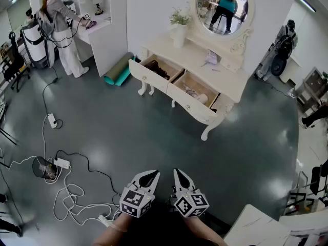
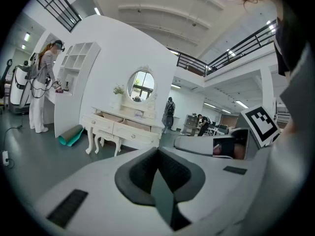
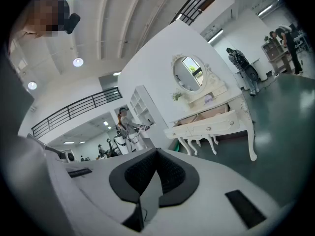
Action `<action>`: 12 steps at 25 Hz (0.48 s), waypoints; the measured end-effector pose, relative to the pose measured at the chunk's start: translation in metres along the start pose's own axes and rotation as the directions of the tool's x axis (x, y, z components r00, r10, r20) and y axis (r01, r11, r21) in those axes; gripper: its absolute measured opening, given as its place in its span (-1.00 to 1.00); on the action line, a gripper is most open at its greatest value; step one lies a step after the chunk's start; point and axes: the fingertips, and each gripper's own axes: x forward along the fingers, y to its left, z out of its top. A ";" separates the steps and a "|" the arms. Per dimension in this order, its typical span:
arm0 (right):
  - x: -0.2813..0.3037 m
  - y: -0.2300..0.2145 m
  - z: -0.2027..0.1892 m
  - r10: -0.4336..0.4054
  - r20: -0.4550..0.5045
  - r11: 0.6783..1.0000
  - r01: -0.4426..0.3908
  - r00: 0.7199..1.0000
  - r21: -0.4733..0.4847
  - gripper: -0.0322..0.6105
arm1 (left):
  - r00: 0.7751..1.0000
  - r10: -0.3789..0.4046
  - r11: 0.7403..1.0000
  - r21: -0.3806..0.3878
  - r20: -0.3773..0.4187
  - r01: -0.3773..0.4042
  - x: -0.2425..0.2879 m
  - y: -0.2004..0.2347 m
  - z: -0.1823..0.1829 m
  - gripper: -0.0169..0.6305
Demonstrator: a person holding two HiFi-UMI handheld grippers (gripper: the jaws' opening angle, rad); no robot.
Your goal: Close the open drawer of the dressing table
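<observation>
The white dressing table [image 1: 215, 68] stands across the floor against the far wall, under a round mirror [image 1: 223, 6]. Two of its drawers are pulled out: the left drawer [image 1: 154, 72] holds dark items, the right drawer [image 1: 195, 94] holds light ones. Both grippers are low in the head view and far from the table. My left gripper [image 1: 155, 173] and right gripper [image 1: 176, 171] are shut with nothing between the jaws. The table appears small in the left gripper view [image 2: 123, 128] and in the right gripper view [image 3: 211, 124], beyond the shut left gripper [image 2: 157, 149] and right gripper [image 3: 156, 150].
A person [image 1: 60, 27] works at a white shelf unit at the back left. A teal rolled mat [image 1: 119, 72] lies beside the table's left legs. Cables and power strips [image 1: 60, 164] trail over the floor on the left. A white tabletop corner [image 1: 256, 223] is at the near right.
</observation>
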 end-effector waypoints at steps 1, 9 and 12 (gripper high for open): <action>-0.001 0.002 -0.001 0.003 -0.003 1.000 -0.003 1.000 -0.004 -0.85 | 1.000 -0.002 1.000 0.001 0.001 0.002 -0.001 -0.001 0.000 -0.90; 0.001 0.007 -0.004 -0.019 0.021 0.999 0.018 1.000 0.026 -0.85 | 1.000 -0.005 1.000 0.017 0.012 0.005 -0.007 0.009 0.001 -0.90; 0.006 0.007 -0.006 -0.030 0.022 0.999 0.030 0.999 0.019 -0.85 | 1.000 -0.015 1.000 0.014 0.017 0.015 -0.005 0.016 0.004 -0.90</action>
